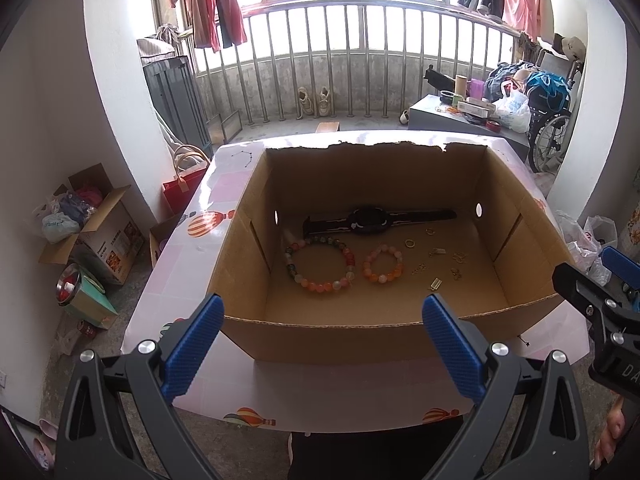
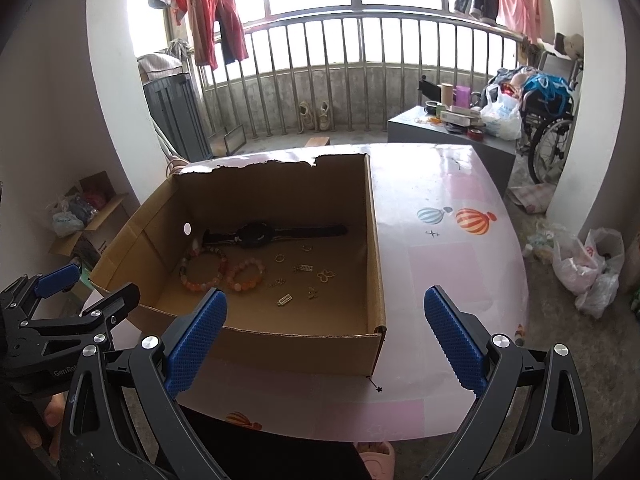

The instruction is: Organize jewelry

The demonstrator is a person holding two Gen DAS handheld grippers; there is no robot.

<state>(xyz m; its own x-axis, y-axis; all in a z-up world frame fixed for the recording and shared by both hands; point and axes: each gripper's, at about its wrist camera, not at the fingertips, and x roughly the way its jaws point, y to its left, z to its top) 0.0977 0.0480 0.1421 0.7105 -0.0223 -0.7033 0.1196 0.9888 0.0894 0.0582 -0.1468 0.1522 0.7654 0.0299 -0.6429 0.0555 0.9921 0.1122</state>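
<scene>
An open cardboard box stands on the pink table. On its floor lie a black watch, a large bead bracelet, a small orange bead bracelet, and several small gold rings and charms. My left gripper is open, hovering just before the box's near wall. My right gripper is open too, over the box's near right corner. Each gripper shows at the edge of the other's view, and neither holds anything.
The tablecloth shows balloon prints. Beyond the table are a railing, hanging clothes, a grey cabinet with clutter, and a wheelchair. Boxes and bags sit on the floor to the left, plastic bags to the right.
</scene>
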